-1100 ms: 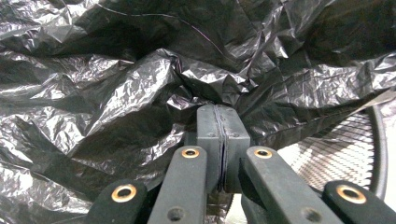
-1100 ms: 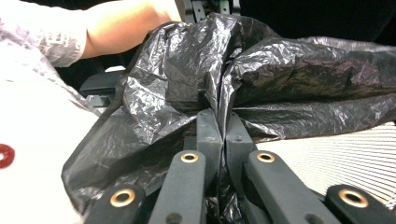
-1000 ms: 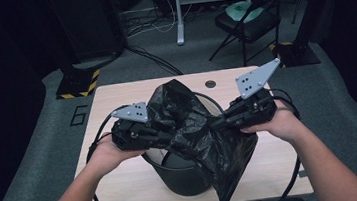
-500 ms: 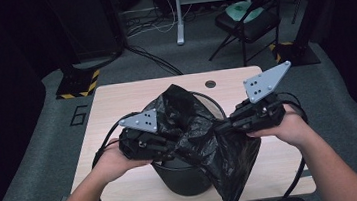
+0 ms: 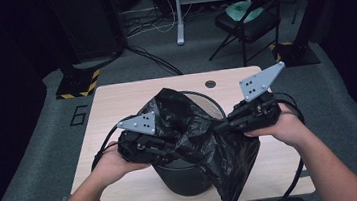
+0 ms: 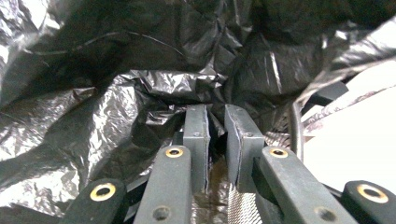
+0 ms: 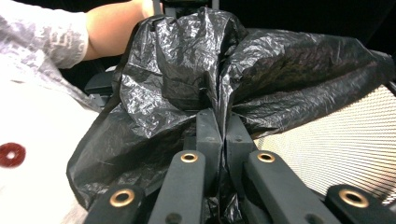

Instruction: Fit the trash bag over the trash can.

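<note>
A black plastic bag (image 5: 197,128) is stretched over a dark mesh bin (image 5: 185,180) on the wooden table (image 5: 116,102). My right gripper (image 5: 221,125) comes in from the right and is shut on a bunched fold of the bag (image 7: 187,79) beside the bin's mesh wall (image 7: 336,140). My left gripper (image 5: 184,152) reaches in from the left at the bin's rim. Its jaws have just been opening. In the left gripper view a narrow gap shows between the pads of the left gripper (image 6: 216,116), with crumpled bag film (image 6: 140,93) lying loosely in it.
The bin stands near the table's front edge. A round cable hole (image 5: 210,84) is at the far side of the table. Behind the table are a folding chair (image 5: 248,20), a desk leg and cables on the grey floor.
The left hand has edged a little toward the near side and inward at the bin. The bag's folds over the bin have shifted. The right hand holds its place.
</note>
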The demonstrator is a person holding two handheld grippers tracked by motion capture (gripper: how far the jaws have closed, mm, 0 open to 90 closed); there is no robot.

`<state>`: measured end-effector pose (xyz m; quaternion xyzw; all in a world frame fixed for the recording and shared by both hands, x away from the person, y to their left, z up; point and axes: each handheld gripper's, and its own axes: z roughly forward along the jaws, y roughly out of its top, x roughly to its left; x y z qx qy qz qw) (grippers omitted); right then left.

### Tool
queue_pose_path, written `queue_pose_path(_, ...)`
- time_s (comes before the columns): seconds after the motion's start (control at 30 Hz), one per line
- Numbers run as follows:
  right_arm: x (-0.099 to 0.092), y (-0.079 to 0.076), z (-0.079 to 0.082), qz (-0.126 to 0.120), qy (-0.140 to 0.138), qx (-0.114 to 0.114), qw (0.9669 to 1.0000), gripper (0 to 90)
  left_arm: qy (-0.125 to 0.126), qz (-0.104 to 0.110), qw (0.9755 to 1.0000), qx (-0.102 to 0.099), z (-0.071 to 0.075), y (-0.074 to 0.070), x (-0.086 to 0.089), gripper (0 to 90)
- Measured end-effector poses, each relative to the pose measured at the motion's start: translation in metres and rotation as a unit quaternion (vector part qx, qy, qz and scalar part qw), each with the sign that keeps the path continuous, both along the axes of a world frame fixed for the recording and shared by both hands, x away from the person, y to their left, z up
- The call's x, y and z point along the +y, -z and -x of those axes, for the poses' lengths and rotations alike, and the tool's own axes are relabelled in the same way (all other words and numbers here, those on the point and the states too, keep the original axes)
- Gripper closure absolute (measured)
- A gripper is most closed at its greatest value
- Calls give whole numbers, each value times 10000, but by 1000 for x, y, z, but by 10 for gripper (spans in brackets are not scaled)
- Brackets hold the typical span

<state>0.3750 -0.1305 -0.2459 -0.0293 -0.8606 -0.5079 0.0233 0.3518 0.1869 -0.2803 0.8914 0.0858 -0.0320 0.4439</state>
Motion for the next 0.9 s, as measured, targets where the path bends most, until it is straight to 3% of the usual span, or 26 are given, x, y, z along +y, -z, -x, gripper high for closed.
queue_pose_path(0.37,25,0,-25,45,193,88,9998,865,-82,85,9999,71,-6,2,3,797)
queue_pose_path(0.67,57,2,-43,347,336,14,9988,866,-89,153,9998,107,-8,2,5,793)
queue_pose_path(0.9,60,9,-52,480,449,73,9978,867,-292,311,9991,69,-10,-4,21,672)
